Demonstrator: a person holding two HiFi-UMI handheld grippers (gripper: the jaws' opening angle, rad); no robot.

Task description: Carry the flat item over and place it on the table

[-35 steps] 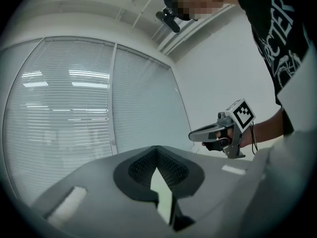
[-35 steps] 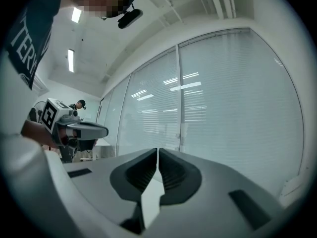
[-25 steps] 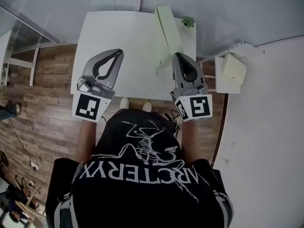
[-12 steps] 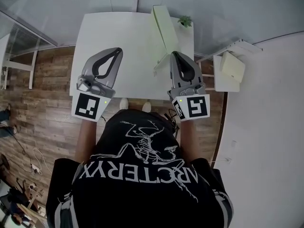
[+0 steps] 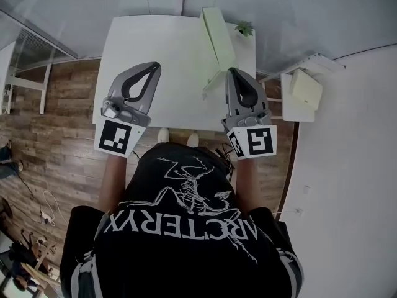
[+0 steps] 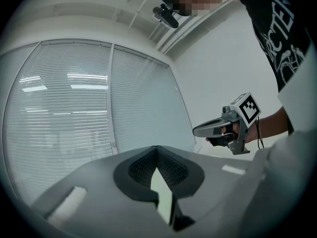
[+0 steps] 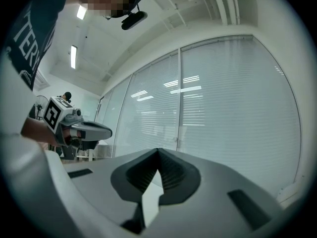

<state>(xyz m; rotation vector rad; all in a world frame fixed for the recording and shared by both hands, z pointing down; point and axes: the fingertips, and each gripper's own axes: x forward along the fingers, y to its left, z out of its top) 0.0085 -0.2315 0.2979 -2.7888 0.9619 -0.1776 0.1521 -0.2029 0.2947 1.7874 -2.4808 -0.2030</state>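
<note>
Biggest thing in the head view is the person's black T-shirt (image 5: 186,228). White lettering across it reads ARC'TERYX, seen upside down, with a white fossil-skeleton drawing beside it.

To the left runs a wood floor (image 5: 56,123), its brown planks showing a mixed grain. Over in the gripper views there's a wall of glass behind fine horizontal blinds (image 7: 223,108).

Ahead sits the surface (image 5: 167,54), a plain white rectangle, smooth and matte. The flat item (image 5: 218,36) is on its far right part. It's a pale green panel, thin and straight-edged, running from the far edge toward the near right. Its near end is just beside the tip of the right gripper (image 5: 236,72).

Off to the right there's a white shelf (image 5: 290,101) holding a pale green box (image 5: 306,89).

Now the tools. The left gripper (image 5: 155,67) is grey plastic with a black teardrop opening, and it hovers over the near left of the surface. Its jaws are closed, ribbed pads meeting at the tip with nothing between them. The right gripper's jaws are closed too, and they're empty in its own view. Each carries a marker cube (image 5: 116,138) with a black-and-white square pattern and no readable text.

Smallest of all is a little green plant (image 5: 245,28) at the far right corner.
</note>
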